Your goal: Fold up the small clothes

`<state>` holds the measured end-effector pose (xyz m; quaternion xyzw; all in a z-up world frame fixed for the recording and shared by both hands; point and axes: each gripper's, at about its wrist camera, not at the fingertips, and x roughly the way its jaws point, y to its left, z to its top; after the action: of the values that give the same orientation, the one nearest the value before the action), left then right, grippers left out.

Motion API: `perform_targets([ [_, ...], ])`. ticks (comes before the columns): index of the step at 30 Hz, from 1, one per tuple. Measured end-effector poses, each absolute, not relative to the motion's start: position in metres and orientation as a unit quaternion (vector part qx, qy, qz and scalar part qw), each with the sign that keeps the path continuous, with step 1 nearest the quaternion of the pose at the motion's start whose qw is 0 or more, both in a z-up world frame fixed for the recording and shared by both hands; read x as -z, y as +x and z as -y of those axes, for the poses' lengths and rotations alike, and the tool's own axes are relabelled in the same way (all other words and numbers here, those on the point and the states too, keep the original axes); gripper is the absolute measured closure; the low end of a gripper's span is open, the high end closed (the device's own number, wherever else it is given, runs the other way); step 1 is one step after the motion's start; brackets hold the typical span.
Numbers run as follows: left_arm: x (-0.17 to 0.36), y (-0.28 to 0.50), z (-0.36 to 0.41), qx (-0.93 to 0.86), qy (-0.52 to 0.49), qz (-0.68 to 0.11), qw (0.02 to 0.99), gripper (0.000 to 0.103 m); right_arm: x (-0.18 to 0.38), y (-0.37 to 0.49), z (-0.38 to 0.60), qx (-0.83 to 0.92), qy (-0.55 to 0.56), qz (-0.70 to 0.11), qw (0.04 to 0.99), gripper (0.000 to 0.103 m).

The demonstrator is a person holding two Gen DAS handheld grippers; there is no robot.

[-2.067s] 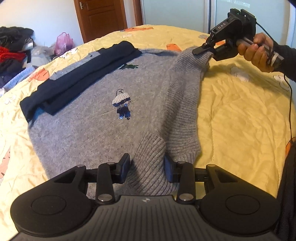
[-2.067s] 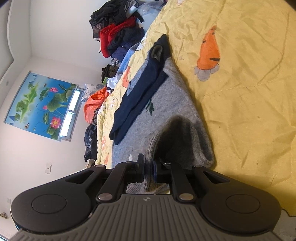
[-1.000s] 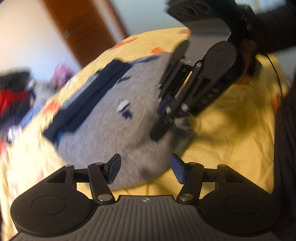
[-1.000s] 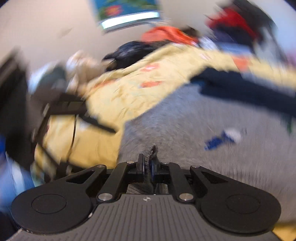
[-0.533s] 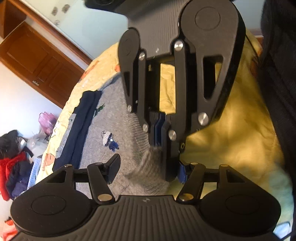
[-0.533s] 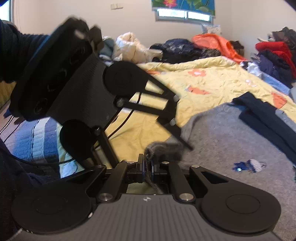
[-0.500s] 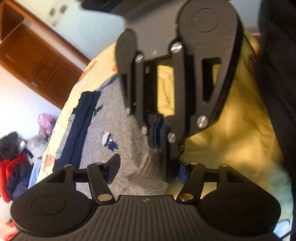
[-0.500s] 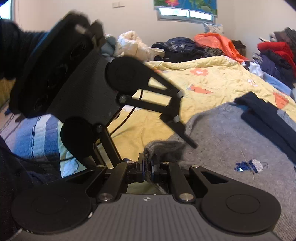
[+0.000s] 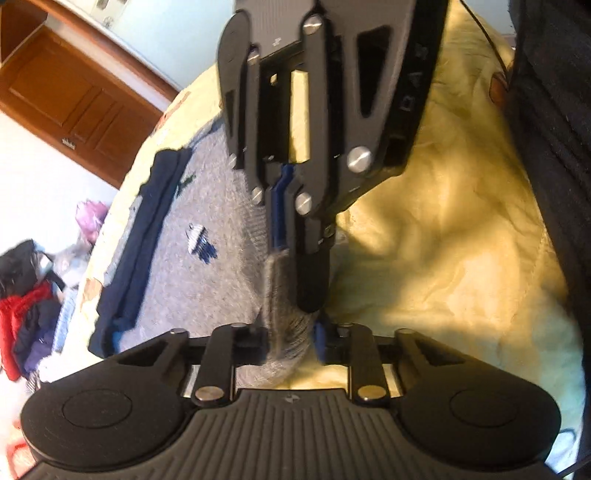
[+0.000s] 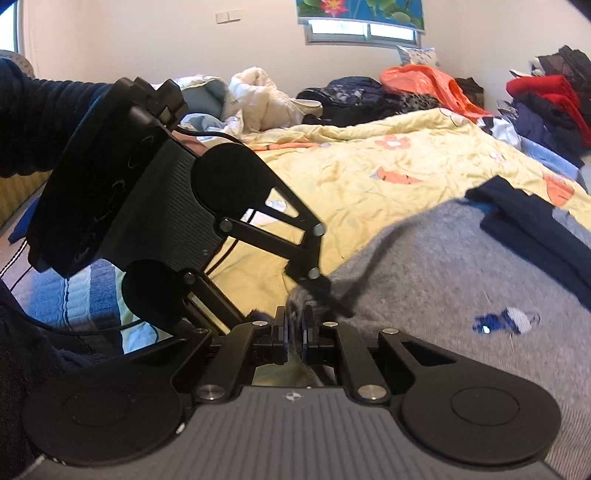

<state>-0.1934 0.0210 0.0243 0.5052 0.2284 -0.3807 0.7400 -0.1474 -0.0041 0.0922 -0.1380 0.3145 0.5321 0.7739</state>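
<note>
In the left wrist view, the left gripper (image 9: 290, 341) sits nearest; its fingers have just been closing and are now clamped on a bunched fold of the grey sweater (image 9: 207, 295). Directly beyond it, the right gripper (image 9: 286, 236) comes down from above, its blue-padded fingers together on the same ribbed fold, so the two grips sit just beside each other at the sweater's near edge.

In the right wrist view, the right gripper (image 10: 294, 334) pinches the grey knit between its fingers, with the left gripper (image 10: 325, 291) touching the cloth right in front, held by a dark sleeve (image 10: 33, 118).

Farther out, the sweater lies spread on the bed's yellow quilt (image 10: 351, 177), a small embroidered figure (image 10: 506, 319) on its front. A folded navy garment (image 10: 532, 229) rests across its far part. Beyond that, piles of clothes (image 10: 546, 99) lie at the bed's far side, under a window (image 10: 360, 33).
</note>
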Motion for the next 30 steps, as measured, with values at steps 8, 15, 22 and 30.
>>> perform_targets([
  [8,-0.033,-0.184,-0.034,0.349,0.438,-0.249,0.79,0.089,-0.087,-0.147,0.028,-0.508,-0.097,-0.331,0.789,0.056],
  [15,-0.055,-0.168,-0.061,0.304,0.341,-0.262,0.85,0.089,-0.083,-0.093,0.172,-0.26,0.051,-0.367,0.892,0.047],
  [22,-0.051,-0.164,-0.056,0.293,0.341,-0.271,0.851,0.089,-0.04,-0.06,0.324,-0.082,0.363,-0.396,0.839,0.035],
  [30,-0.05,-0.159,-0.055,0.283,0.341,-0.276,0.853,0.089,-0.044,-0.05,0.302,-0.166,0.405,-0.421,0.795,0.04],
])
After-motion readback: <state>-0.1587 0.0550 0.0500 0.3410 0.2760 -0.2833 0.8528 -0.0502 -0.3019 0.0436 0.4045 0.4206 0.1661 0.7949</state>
